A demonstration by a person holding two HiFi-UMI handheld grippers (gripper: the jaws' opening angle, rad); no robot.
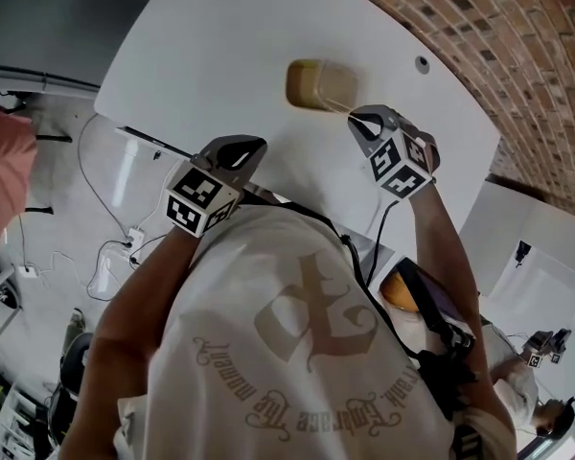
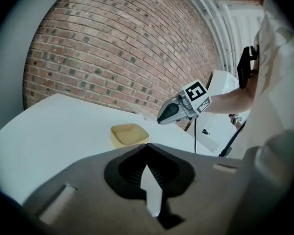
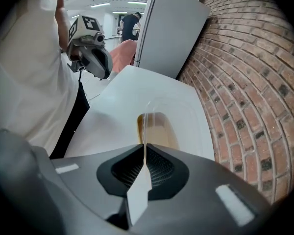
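Hovering w/ jaws pressed together & empty: left gripper (image 1: 240, 151) at frame centre-left, right gripper (image 1: 364, 121) just beside yellow dish (image 1: 321, 84), sitting upper centre on white table (image 1: 220, 56), nr brick wall (image 1: 522, 56).

The shallow dish (image 1: 321, 84) was pale yellow, the table (image 1: 220, 46) white, the brick wall (image 1: 517, 46) red-brown with pale mortar lines.

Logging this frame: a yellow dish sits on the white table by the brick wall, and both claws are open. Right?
No: the left claw and right claw are both shut, empty, as each gripper view shows. The yellow dish does sit on the white table by the brick wall.
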